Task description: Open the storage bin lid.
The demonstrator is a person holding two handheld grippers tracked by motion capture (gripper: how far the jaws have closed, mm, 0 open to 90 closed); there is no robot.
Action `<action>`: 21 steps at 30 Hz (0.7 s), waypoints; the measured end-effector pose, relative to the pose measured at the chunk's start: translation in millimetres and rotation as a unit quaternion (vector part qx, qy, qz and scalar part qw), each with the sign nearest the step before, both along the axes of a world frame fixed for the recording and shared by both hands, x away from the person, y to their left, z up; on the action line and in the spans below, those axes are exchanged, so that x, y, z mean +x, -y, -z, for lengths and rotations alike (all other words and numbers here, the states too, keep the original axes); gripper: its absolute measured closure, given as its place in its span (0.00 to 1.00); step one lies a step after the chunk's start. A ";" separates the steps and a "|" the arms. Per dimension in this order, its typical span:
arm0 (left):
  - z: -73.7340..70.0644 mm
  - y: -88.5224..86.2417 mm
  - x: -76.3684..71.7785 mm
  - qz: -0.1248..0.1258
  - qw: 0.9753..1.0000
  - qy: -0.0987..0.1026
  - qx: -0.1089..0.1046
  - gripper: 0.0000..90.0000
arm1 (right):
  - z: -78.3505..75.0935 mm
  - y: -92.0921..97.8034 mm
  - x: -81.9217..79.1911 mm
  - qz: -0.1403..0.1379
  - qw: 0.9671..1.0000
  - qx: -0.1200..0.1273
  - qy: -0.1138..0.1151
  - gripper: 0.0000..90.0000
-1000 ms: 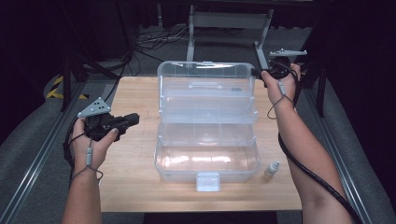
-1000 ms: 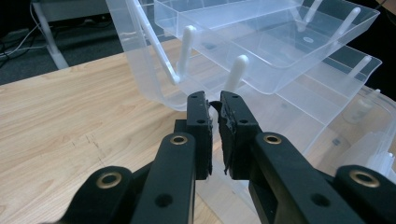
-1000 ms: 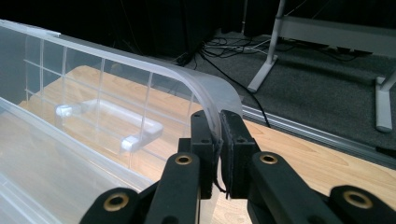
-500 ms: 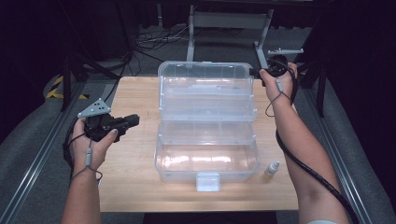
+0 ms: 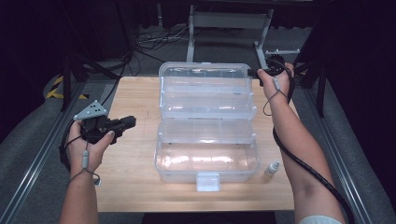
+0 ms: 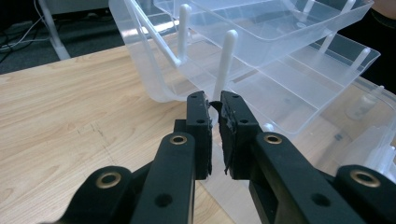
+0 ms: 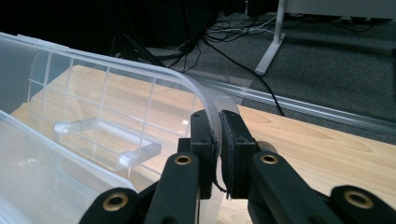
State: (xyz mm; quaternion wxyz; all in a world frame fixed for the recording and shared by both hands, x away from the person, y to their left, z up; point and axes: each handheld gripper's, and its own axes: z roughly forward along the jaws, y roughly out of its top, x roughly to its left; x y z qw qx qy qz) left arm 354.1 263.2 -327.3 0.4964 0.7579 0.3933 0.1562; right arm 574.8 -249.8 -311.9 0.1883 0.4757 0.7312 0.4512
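The right gripper point(image 7: 218, 122) is pinching the rim of the raised lid point(image 7: 116, 70) at the far right corner of the clear plastic box point(image 5: 205, 161), which is standing open, trays fanned out, mid-desk point(image 5: 130, 177). The left gripper point(image 6: 212, 103), fingers nearly closed on nothing, is hovering left of the box. A small bottle point(image 5: 272, 168) is standing by its near right corner.

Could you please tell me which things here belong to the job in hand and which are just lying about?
In the job:
organiser box
its lid, pinched at the rim by the right gripper

Lying about:
small bottle
left gripper, shut and idle
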 end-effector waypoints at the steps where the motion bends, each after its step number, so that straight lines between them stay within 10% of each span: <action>1: 0.4 -0.1 0.0 -0.001 1.000 -0.002 -0.001 0.92 | 1.3 0.1 1.7 0.001 1.000 0.001 -0.003 0.95; 21: 2.5 0.6 1.3 0.002 1.000 -0.006 0.001 0.91 | 11.9 1.8 12.6 0.007 1.000 0.017 -0.023 0.94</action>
